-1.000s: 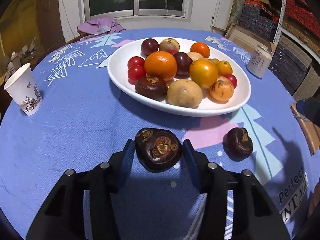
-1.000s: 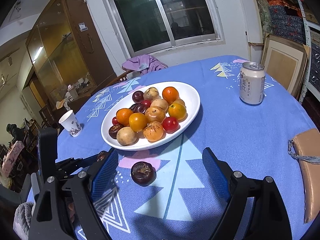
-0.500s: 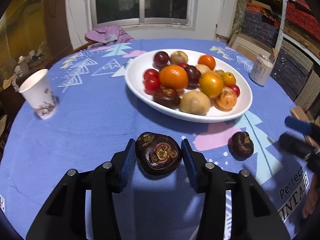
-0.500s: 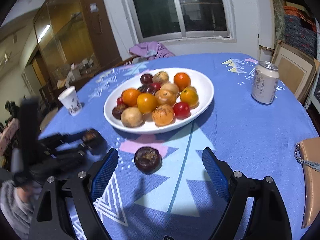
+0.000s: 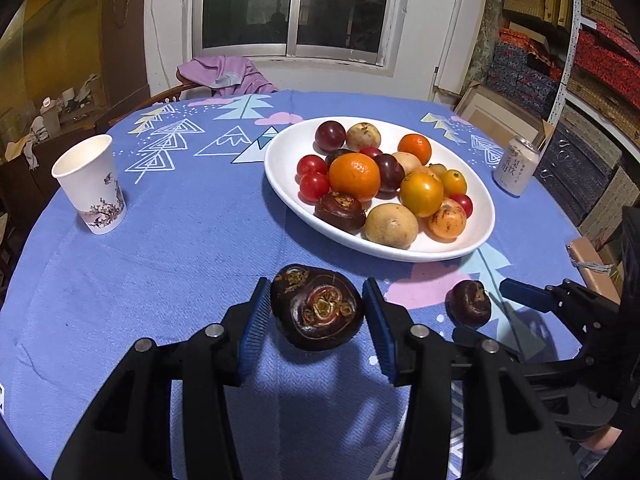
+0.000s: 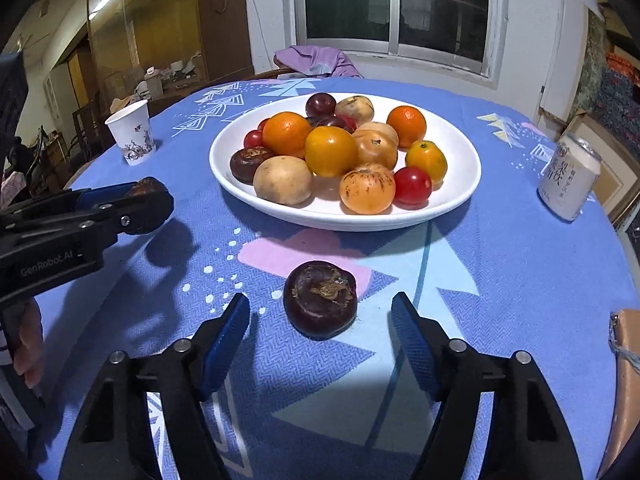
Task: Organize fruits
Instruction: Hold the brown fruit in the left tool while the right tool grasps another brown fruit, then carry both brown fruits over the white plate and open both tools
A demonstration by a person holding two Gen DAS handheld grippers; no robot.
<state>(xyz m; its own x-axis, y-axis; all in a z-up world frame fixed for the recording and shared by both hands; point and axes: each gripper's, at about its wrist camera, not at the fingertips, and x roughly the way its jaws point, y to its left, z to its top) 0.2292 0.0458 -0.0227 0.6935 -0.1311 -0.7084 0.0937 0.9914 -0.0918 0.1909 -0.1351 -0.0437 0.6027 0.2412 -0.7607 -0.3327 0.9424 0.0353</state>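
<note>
My left gripper (image 5: 316, 312) is shut on a dark brown water chestnut (image 5: 318, 307) and holds it above the blue tablecloth; it also shows at the left in the right wrist view (image 6: 144, 196). A second dark chestnut (image 6: 320, 299) lies on the cloth in front of the white fruit bowl (image 6: 460, 184). My right gripper (image 6: 320, 320) is open, its blue pads either side of and just short of that chestnut. In the left wrist view this chestnut (image 5: 469, 303) and the right gripper (image 5: 516, 292) sit at the right. The bowl (image 5: 280, 152) holds oranges, tomatoes, plums and another chestnut.
A paper cup (image 5: 92, 184) stands at the left of the round table. A drinks can (image 6: 568, 178) stands at the right. A tan purse (image 6: 624, 380) lies at the right edge. A chair with purple cloth (image 5: 228, 74) stands behind the table.
My left gripper has lifted the chestnut off the cloth. My right gripper has moved down and forward to the second chestnut, which now lies between its open fingers.
</note>
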